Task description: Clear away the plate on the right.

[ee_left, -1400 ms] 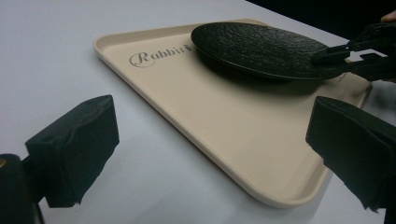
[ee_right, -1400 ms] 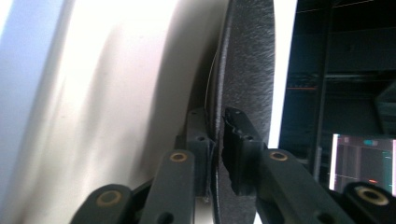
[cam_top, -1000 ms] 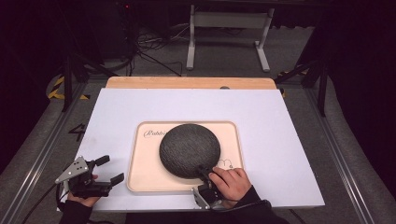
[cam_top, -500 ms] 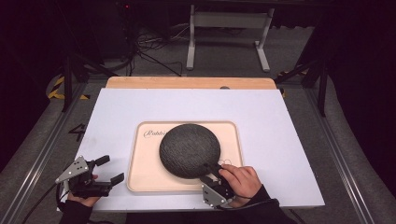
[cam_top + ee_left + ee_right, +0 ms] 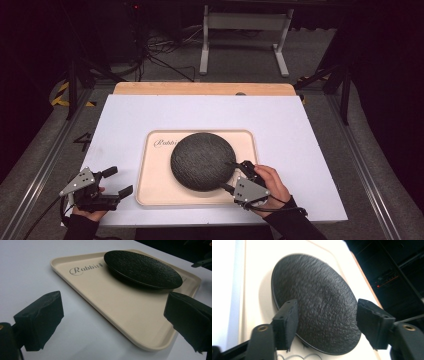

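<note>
A dark, rough-textured round plate [image 5: 202, 160] lies on a cream tray [image 5: 150, 192] lettered "Rabbit" at the table's middle front. My right gripper [image 5: 227, 175] hovers at the plate's near right edge. Its jaws have just been opening, and in the right gripper view the right gripper [image 5: 328, 317] stands over the plate [image 5: 312, 297] with its pads clear of the rim. My left gripper [image 5: 120, 180] rests open at the front left, off the tray. Between the wide jaws of the left gripper [image 5: 115, 307] there is only the tray's corner [image 5: 120, 315], with the plate [image 5: 142, 268] farther off.
A white sheet [image 5: 150, 115] covers the table, with a wooden board [image 5: 200, 88] showing along its far edge. Behind the table stand a metal frame [image 5: 245, 25] and loose cables [image 5: 165, 47] on the floor. Rails run along both sides of the table.
The right hand has drawn back to the right and a little up from the plate's near edge, and its jaws have spread. The plate and the left gripper have stayed put.
</note>
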Tool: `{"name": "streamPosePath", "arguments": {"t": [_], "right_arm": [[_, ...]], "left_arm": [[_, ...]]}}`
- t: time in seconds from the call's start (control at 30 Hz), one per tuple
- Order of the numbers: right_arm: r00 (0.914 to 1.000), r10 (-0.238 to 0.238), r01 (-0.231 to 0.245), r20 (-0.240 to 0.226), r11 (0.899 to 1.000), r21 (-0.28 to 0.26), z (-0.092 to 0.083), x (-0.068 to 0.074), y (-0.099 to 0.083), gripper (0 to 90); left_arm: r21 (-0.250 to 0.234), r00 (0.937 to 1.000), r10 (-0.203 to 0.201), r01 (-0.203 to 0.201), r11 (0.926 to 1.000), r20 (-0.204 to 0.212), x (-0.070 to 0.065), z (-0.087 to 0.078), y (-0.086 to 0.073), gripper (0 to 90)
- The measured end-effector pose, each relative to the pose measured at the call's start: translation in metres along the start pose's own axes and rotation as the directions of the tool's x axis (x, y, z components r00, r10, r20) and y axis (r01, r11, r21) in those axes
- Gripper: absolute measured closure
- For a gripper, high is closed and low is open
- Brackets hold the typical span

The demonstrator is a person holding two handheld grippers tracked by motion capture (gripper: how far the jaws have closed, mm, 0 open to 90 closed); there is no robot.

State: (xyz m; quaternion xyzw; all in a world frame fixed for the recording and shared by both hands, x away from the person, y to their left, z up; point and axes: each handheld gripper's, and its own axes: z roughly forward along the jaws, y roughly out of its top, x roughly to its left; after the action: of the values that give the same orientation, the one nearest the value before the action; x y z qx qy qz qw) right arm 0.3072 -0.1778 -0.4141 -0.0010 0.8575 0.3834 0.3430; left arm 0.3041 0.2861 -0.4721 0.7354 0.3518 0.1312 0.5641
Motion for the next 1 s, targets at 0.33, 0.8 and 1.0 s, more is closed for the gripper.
{"name": "streamPosePath", "arguments": {"t": [0.33, 0.8, 1.0], "right_arm": [[0.9533, 0.301, -0.301, -0.025, 0.937, -0.176, -0.017, -0.024, -0.014, 25.2], [0.8679, 0.497, -0.483, 0.01, 0.849, -0.215, -0.028, -0.038, -0.038, 12.3], [0.843, 0.537, -0.519, 0.031, 0.827, -0.218, -0.035, -0.045, -0.047, 10.7]], "left_arm": [[0.0, 1.0, 0.002, -0.002, 1.0, 0.0, 0.0, 0.0, 0.0, 3.3], [0.001, 1.0, 0.003, -0.003, 1.0, 0.002, 0.0, 0.0, 0.0, 3.3], [0.0, 1.0, 0.002, -0.002, 1.0, 0.001, 0.0, 0.0, 0.0, 3.2]]}}
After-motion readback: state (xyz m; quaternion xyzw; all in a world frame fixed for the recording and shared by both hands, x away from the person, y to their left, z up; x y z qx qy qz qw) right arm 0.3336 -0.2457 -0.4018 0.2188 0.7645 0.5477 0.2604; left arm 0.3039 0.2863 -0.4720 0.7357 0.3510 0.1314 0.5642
